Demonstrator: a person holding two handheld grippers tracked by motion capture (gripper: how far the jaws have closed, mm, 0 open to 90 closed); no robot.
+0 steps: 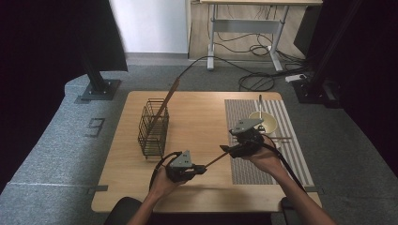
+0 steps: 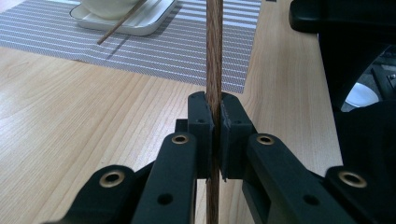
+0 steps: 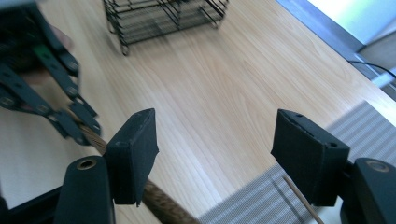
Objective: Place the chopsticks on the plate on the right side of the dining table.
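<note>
- A light wooden table is seen from above, with a person's two forearms reaching in from the near edge, each hand holding a black two-jaw gripper.
- The left gripper sits near the front of the table; its jaws are clamped tight on a dark wooden stick. In the left gripper view the stick runs straight up between the two pressed pads.
- The stick slants up and to the right across the table, from the left gripper towards the right gripper.
- The right gripper rests at the edge of a grey striped placemat. In the right gripper view its jaws stand wide apart, and the stick passes just under the left-hand pad; contact there cannot be told.
- On the placemat, behind the right gripper, a pale bowl stands on a white tray, with a utensil handle rising from it.
- A thin chopstick leans across the tray's rim.
- A black wire basket stands on the left part of the table, well apart from both grippers, with a long wooden stick leaning upright out of it.
</note>
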